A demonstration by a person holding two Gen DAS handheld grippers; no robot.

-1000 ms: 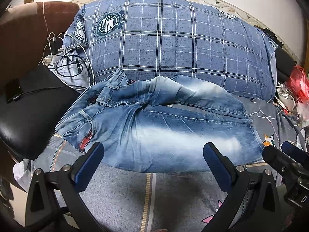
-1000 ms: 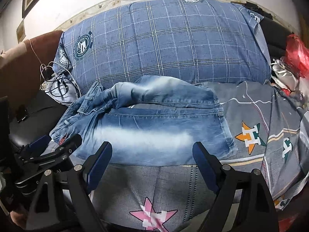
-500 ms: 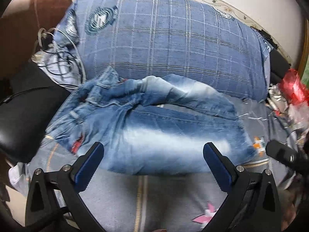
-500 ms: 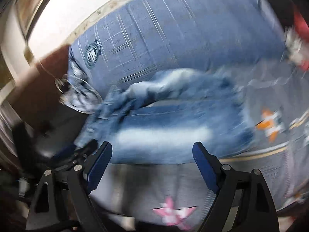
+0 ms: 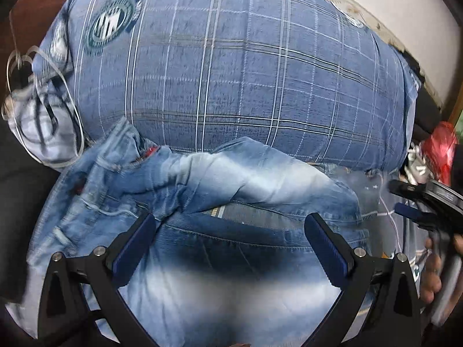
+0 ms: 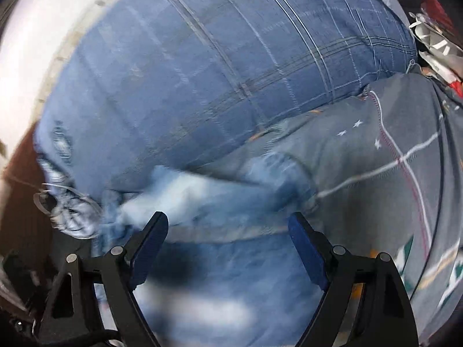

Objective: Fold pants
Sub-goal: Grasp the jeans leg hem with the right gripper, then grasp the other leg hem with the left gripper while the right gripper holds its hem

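Observation:
Faded blue jeans [image 5: 220, 190] lie across the bed, waistband at the left, legs running right, the far leg bunched over the near one. My left gripper [image 5: 228, 248] is open and empty, low over the near leg. My right gripper [image 6: 228, 245] is open and empty, hovering over the jeans [image 6: 220, 202] near the leg ends; its view is blurred. The right gripper also shows at the right edge of the left wrist view [image 5: 416, 211].
A big blue plaid pillow [image 5: 237, 66] lies right behind the jeans. Grey patterned bedsheet [image 6: 376, 159] spreads to the right. White cables [image 5: 43, 107] and a dark chair sit at the left. A red bag [image 5: 439, 150] and clutter lie at the far right.
Both grippers have moved forward and down, from the near edge of the bed to close over the jeans. The right gripper also swung right. Both stayed open.

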